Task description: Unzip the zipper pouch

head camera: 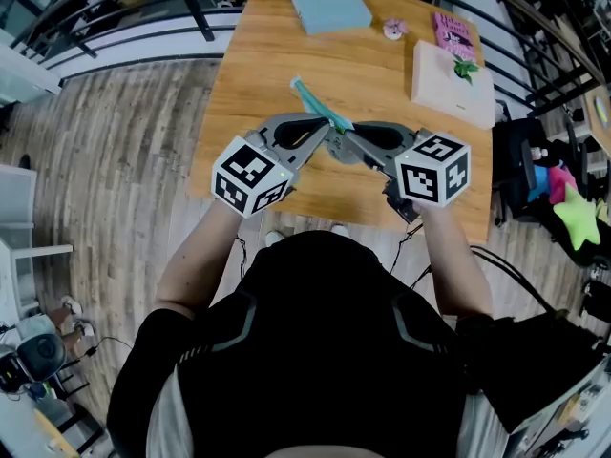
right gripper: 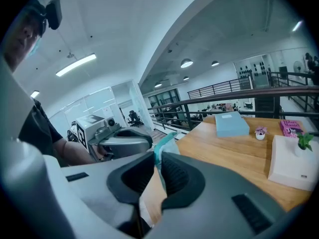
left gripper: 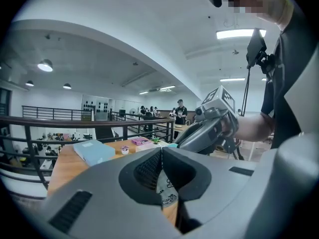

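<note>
The teal-edged pouch (right gripper: 166, 146) is hanging in mid-air; the right tongs (right gripper: 155, 166) are pinching its teal edge, and the left tongs (left gripper: 162, 156) are clamping its printed cloth, fully closed.

No legible text or labels anywhere

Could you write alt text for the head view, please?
Seen from above, a person holds a left gripper and a right gripper tip to tip, both pinching a teal-edged zipper pouch over a wooden table. A pale blue box, a pink book and a white box lie farther back.
</note>
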Available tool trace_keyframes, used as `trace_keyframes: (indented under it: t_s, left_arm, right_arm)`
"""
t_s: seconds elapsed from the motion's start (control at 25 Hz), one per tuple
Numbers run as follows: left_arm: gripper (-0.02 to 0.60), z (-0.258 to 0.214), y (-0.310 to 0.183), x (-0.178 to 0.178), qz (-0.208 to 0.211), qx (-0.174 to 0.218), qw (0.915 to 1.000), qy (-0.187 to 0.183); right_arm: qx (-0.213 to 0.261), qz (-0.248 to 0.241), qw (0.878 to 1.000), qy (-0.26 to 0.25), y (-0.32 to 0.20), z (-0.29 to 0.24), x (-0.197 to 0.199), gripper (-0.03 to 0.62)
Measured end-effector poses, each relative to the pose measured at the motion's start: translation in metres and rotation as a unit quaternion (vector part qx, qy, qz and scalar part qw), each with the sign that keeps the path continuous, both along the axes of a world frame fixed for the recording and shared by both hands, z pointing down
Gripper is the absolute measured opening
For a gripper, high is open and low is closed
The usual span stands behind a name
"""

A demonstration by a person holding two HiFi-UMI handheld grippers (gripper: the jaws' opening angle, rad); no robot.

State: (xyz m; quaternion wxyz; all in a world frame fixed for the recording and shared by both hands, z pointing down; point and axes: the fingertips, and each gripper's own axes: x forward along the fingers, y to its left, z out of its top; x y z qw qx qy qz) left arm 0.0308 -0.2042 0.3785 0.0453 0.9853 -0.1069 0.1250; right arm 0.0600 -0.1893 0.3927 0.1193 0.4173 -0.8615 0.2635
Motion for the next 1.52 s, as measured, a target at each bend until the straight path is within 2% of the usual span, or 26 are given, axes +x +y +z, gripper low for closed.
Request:
trace_keyframes:
  t_s: [0.24,1.0,1.52]
  left_arm:
    - [0.032,0.004,-0.015,-0.014,-0.033,-0.017,0.9993,-0.001]
    - [0.032,0.006,-0.046,-0.041,-0.091,-0.019,0.9956,-0.011]
    - [0.032,0.013,-0.069,-0.063,-0.151,-0.038,0.9877,-0.018]
  right_arm:
    - [-0.003,-0.014,1.000,0.002,0.001,0.005,-0.002,0.052]
    - [-0.006,-0.019,1.000,0.004,-0.007,0.011,0.003,0.052]
    - [-0.013,-0.020,1.000,0.007,-0.018,0.018,0.011,0.052]
